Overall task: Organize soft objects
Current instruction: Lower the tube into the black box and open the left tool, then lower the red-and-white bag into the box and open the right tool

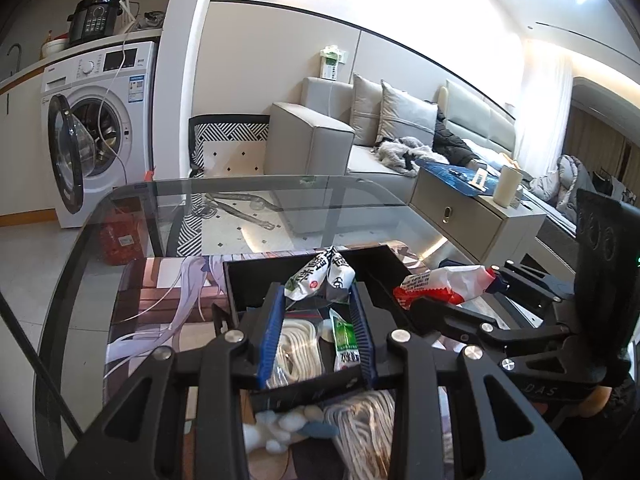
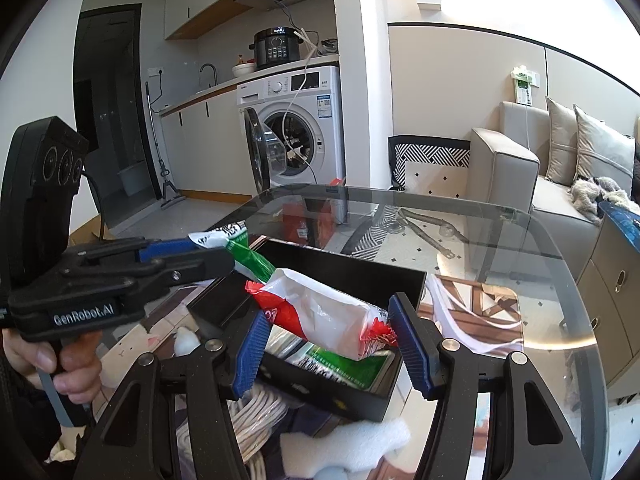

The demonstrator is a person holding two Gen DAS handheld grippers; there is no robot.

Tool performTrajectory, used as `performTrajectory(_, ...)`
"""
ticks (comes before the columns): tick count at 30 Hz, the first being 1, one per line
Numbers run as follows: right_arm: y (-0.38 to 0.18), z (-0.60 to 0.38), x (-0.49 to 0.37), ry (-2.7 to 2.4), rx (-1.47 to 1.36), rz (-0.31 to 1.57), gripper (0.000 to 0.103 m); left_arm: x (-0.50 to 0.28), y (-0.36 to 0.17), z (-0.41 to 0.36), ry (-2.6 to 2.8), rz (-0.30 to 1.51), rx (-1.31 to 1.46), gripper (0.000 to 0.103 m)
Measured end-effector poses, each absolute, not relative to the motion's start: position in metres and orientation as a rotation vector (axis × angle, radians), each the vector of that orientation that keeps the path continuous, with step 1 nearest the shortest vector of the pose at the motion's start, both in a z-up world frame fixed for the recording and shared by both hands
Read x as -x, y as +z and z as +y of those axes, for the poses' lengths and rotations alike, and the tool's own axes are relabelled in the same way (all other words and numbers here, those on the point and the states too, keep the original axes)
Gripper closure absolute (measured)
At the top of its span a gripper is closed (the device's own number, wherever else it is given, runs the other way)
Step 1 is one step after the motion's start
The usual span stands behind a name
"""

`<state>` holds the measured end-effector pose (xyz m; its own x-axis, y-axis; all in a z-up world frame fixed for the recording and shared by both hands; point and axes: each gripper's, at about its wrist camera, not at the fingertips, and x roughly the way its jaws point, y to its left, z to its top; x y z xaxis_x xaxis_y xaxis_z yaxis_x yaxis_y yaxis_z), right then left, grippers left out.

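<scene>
Two soft packets are held over a black tray (image 2: 224, 308) that stands on the glass worktop (image 2: 500, 240). The left gripper (image 1: 318, 294) is clamped on a green-and-white packet (image 1: 320, 278), which is pinched at the tips of its blue fingers (image 1: 269, 332) and hangs over the tray's far half. The right gripper (image 2: 324, 340) carries a red-and-white packet (image 2: 320, 308) crosswise between its fingers (image 2: 250, 354); the packet's crimped end touches the right-hand pad, but whether the left-hand pad presses on it cannot be told, so the grip is judged to be light at best. Beneath the left fingers, a coil of white rope (image 1: 298, 346) and a small green sachet (image 1: 346, 340) already lie in the tray; cotton balls (image 1: 276, 428) and another bundle of cord (image 1: 364, 424) lie on the worktop on the near side of the fingers. The step in hand is judged to be the placing of packets in the tray. Next, each packet is to be lowered into a free part of the tray and released gently, without the tray wall being caught.
</scene>
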<state>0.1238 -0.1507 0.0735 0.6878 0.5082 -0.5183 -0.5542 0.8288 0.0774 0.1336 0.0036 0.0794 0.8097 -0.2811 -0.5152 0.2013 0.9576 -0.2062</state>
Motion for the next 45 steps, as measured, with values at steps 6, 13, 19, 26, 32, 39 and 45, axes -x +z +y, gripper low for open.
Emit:
performTrajectory(6, 0.075, -0.147, -0.141, 0.595, 0.089, 0.566, 0.042, -0.147, 0.071, 0.001, -0.192, 0.580, 0.155, 0.071)
performTrajectory(13, 0.070, -0.145, -0.155, 0.592, 0.094, 0.583, 0.042, -0.159, 0.061, -0.002, -0.133, 0.593, 0.145, 0.071)
performTrajectory(19, 0.067, -0.143, -0.168, 0.591, 0.099, 0.598, 0.042, -0.166, 0.058, -0.002, -0.134, 0.595, 0.148, 0.071)
performTrajectory(26, 0.060, -0.138, -0.177, 0.593, 0.103, 0.618, 0.042, -0.173, 0.053, -0.005, -0.143, 0.609, 0.134, 0.071)
performTrajectory(32, 0.059, -0.137, -0.180, 0.588, 0.105, 0.615, 0.042, -0.177, 0.046, -0.007, -0.151, 0.634, 0.125, 0.071)
performTrajectory(39, 0.060, -0.141, -0.179, 0.565, 0.111, 0.607, 0.042, -0.178, 0.046, -0.008, -0.155, 0.642, 0.122, 0.065)
performTrajectory(45, 0.066, -0.159, -0.167, 0.528, 0.089, 0.586, 0.015, -0.169, 0.053, -0.012, -0.160, 0.617, 0.089, 0.044)
